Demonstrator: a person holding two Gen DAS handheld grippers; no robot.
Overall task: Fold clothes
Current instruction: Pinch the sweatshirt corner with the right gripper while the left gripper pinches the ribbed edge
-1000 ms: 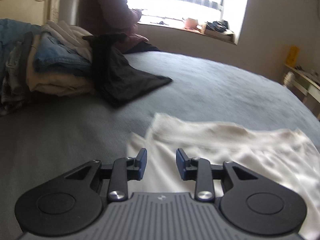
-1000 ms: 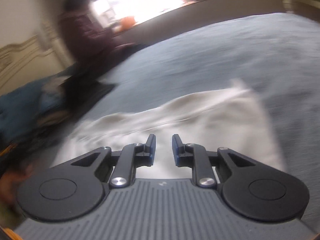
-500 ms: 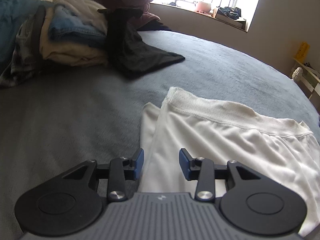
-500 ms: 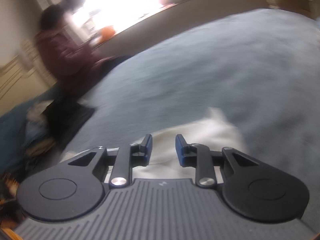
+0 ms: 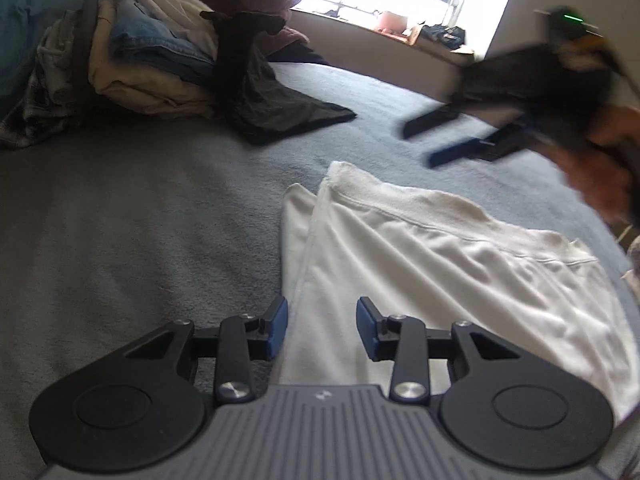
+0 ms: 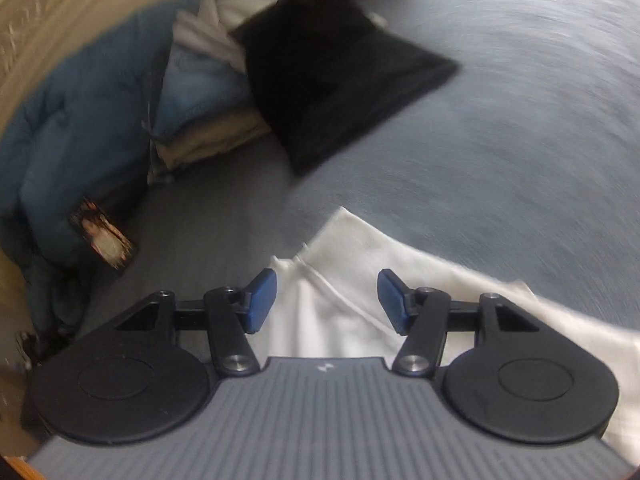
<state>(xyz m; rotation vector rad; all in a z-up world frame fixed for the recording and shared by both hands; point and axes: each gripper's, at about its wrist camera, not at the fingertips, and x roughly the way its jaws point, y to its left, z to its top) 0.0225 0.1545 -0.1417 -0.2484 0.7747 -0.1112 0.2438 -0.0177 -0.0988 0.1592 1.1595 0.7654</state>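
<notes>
White garment (image 5: 432,264) lies flat on the bed (image 5: 132,216), waistband toward 12 o'clock; left gripper (image 5: 321,327) and right gripper (image 6: 326,294) both gape, holding nothing. If a corner is next, pinch all layers at the 11 o'clock corner. Near hem cut off; right view blurred.

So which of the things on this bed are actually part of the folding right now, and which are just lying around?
In use:
- white garment, spread flat on the bed
- left hand-held gripper, open over its near edge
- right hand-held gripper, open above its corner

Lying about:
- stack of clothes
- black garment draped off the stack
- blue quilt
- small dark card
</notes>
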